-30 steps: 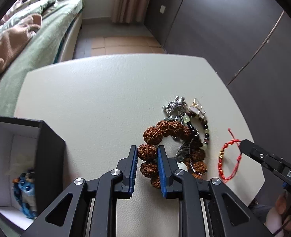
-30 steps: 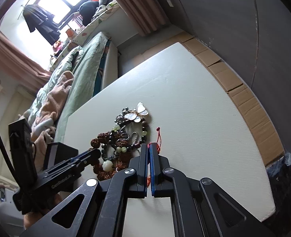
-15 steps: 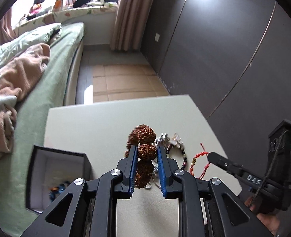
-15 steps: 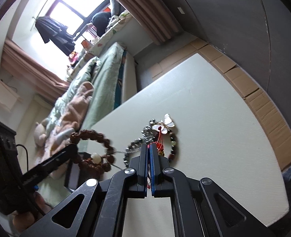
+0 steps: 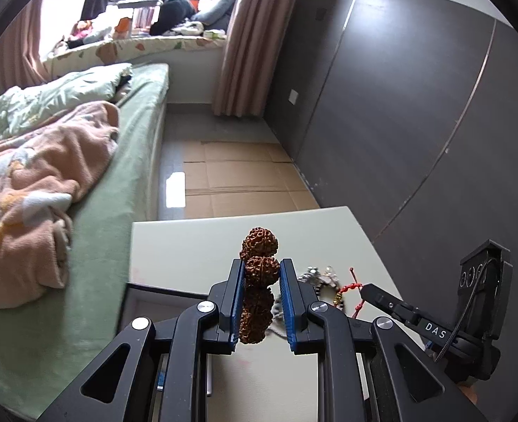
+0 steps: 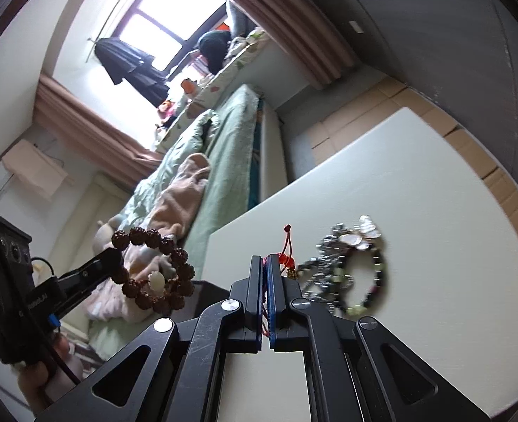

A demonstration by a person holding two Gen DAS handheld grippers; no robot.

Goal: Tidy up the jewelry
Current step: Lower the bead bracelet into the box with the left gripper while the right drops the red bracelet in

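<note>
Lift-off stage of the sorting. Left gripper point(image 5: 261, 274) clamped narrowly on one nut of the brown bracelet point(image 6: 153, 270), loop dangling clear of the table point(image 6: 434, 211). Right gripper point(image 6: 266, 263) pinched fully closed on the red cord point(image 6: 286, 253), raised above the table edge. Beaded pile point(image 6: 350, 270) left lying on the tabletop. Next, probably: carry bracelet over the black box point(image 5: 153, 290) (just below-left of the jaws), lower, release without snagging the rim.
</note>
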